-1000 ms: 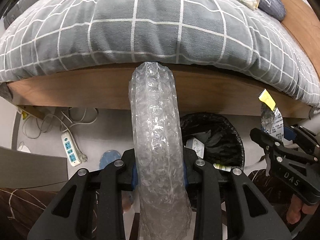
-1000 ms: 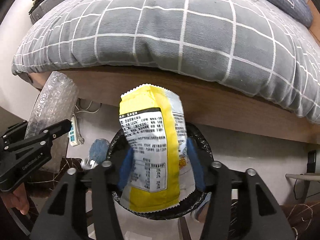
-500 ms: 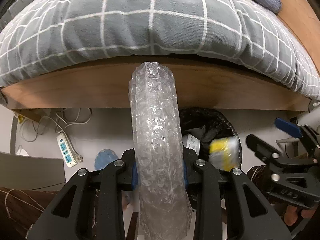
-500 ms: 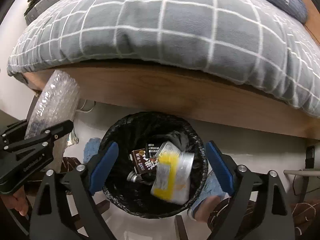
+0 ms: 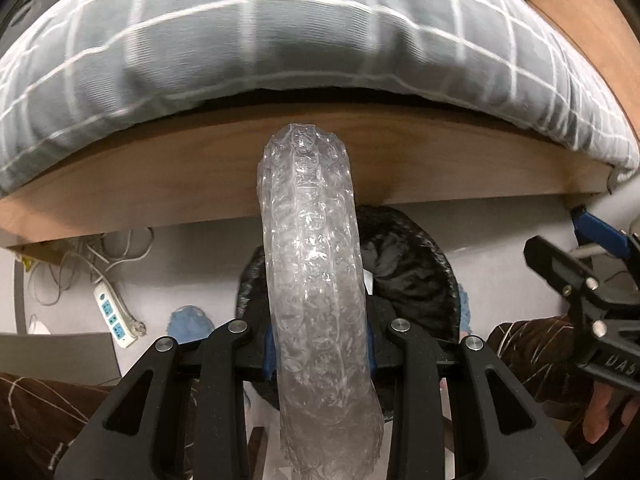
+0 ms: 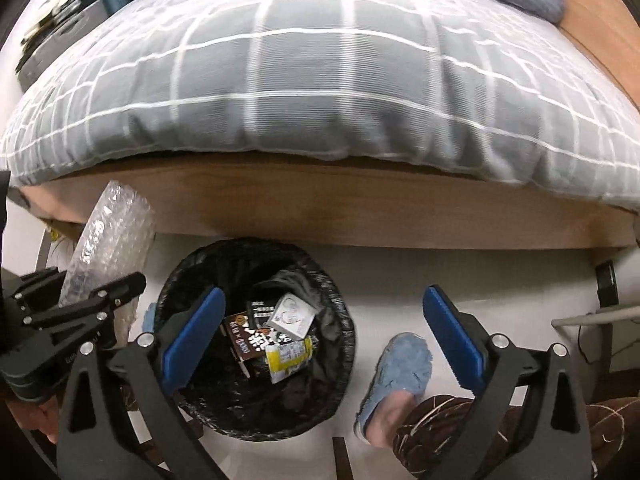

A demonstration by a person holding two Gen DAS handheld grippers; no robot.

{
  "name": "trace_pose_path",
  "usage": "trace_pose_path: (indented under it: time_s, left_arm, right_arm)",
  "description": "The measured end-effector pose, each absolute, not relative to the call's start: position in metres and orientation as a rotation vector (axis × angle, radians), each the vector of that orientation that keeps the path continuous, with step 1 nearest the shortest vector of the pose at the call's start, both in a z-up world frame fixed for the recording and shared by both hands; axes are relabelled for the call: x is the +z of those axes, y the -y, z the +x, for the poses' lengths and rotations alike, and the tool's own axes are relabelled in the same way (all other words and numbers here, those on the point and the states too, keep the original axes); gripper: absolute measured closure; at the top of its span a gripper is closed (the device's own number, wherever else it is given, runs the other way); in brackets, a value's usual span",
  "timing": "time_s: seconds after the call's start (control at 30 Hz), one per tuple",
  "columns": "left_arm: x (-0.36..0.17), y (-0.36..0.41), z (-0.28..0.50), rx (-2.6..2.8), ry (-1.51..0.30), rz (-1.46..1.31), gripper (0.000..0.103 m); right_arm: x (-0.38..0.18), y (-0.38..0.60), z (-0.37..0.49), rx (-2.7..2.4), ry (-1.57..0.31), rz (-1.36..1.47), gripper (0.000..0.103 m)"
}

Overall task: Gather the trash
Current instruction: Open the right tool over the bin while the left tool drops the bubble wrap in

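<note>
Left tongs (image 5: 320,356) clamped on a roll of bubble wrap (image 5: 316,280), which stands up out of the jaws and leans toward the bed frame (image 5: 160,184). Right tongs (image 6: 320,332) have just been opening and now stand wide with nothing between the blue pads (image 6: 196,322); I read that as a finished drop.

Step in hand: second deposit. The yellow snack wrapper (image 6: 286,356) lies inside the black-lined trash bin (image 6: 340,352) on the floor, among a brown carton and a small white box.

Next move, as I judge it: bring my left tongs over the bin mouth, tip the roll down, then release. The roll is long relative to the opening, so it needs to go in end-first or it may hang on the rim.

Bubble wrap: clear, crinkled, loosely rolled, squeezed narrow at the grip. Looks light and springy; may unroll once freed.
</note>
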State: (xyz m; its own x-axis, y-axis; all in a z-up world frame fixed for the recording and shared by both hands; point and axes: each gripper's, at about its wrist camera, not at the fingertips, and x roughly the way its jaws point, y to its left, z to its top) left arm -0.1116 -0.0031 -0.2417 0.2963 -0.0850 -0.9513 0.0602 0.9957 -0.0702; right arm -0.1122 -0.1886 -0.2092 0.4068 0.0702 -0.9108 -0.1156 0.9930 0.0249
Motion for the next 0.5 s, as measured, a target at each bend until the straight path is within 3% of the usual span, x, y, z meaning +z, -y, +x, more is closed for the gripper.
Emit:
trace_pose_path:
  time_s: [0.37, 0.5]
  left_arm:
    - [-0.248, 0.022, -0.114, -0.125, -1.269, -0.003, 0.070]
    - [-0.245, 0.016, -0.115, -0.097, -1.249, -0.016, 0.053]
  right_arm:
    - [-0.211, 0.205, -0.110, 0.090, -1.152, 0.006, 0.008]
    - [-0.207, 0.196, -0.110, 0.097, -1.143, -0.025, 0.008]
